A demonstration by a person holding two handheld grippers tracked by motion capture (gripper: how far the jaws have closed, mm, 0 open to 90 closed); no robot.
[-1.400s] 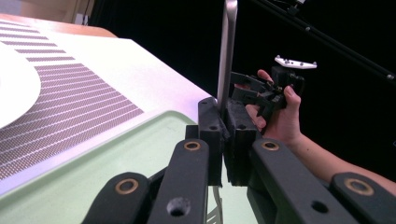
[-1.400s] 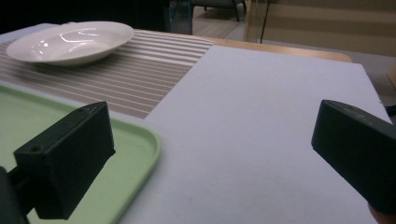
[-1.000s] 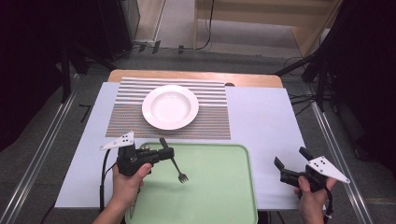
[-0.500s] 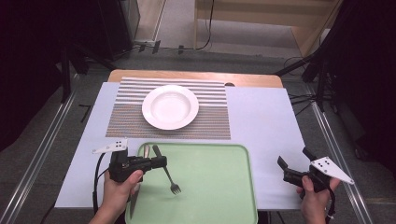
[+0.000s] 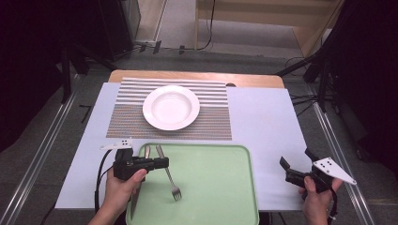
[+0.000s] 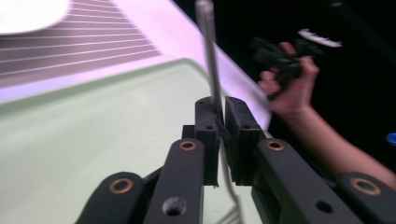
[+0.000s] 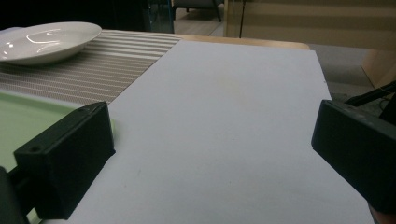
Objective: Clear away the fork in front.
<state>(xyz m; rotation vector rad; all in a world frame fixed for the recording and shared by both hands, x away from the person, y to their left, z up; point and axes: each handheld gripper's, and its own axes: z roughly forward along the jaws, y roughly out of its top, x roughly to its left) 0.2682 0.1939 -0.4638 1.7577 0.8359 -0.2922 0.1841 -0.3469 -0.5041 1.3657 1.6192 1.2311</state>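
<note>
Fork (image 5: pixel 166 173) pinched in left hand-held gripper (image 5: pixel 162 162), tines seemingly blurred at the frame's bottom; right hand-held gripper (image 5: pixel 296 165) spread.

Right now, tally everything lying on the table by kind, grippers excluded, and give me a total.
White plate: 1
Striped placemat: 1
Green tray: 1
Fork, clamped in the left gripper: 1
Other utensil, partly hidden: 1
Total: 5

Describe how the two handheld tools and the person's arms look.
Both tools, left and right, are black with blocky jaws and brass-coloured pivot pins. Each carries a grey three-cornered plate with dark dots. A black cable trails from each. The forearms are bare, no sleeves.
</note>
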